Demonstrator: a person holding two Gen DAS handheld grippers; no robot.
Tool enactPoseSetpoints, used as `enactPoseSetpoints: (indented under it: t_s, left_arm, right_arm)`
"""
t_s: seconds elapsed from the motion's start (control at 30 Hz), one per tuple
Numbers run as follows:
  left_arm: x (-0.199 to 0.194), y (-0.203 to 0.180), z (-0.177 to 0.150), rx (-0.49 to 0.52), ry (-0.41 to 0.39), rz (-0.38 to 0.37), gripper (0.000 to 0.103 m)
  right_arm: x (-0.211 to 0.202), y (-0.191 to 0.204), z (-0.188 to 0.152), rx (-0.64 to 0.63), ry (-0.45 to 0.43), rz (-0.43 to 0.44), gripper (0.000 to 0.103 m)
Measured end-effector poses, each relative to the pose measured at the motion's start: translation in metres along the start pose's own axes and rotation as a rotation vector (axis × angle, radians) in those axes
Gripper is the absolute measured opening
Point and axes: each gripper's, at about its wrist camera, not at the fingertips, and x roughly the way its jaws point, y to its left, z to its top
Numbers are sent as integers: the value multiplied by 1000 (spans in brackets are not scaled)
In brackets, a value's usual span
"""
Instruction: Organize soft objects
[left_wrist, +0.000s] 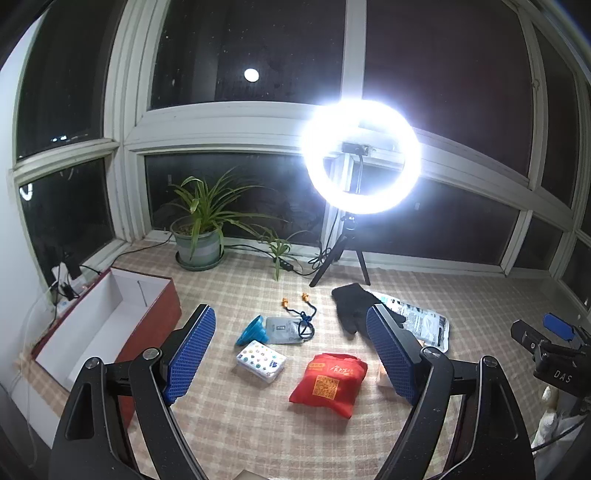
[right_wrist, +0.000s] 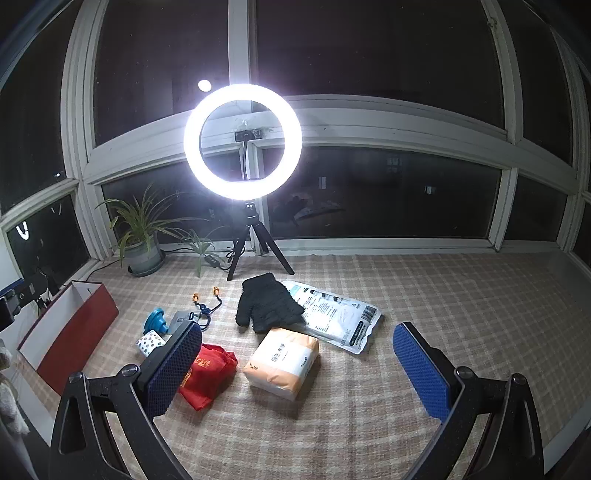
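Right wrist view shows the right tool (right_wrist: 297, 363) wide open and empty above the tabletop (right_wrist: 461, 295), the tissue pack (right_wrist: 282, 363) lying just ahead between its fingers, long axis running toward the ring light (right_wrist: 243, 139). Left tool (left_wrist: 291, 350), equally open and empty, hangs nearer the red pouch (left_wrist: 328, 382). Beyond the tissue pack, a black glove (right_wrist: 266, 307) touches its far edge; the red box (left_wrist: 107, 325) waits well left.

Red pouch (left_wrist: 328, 384), black glove (right_wrist: 267, 308), orange tissue pack (right_wrist: 282, 363) — flat on checked cloth, near open red box (left_wrist: 110, 325).
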Motion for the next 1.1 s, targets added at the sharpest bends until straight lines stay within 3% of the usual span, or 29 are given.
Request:
enactPoseSetpoints:
  t_s: [1.1]
  left_arm:
    - [10, -2, -1, 6, 20, 1, 84]
  right_arm:
    - [7, 2, -3, 0, 16, -5, 102]
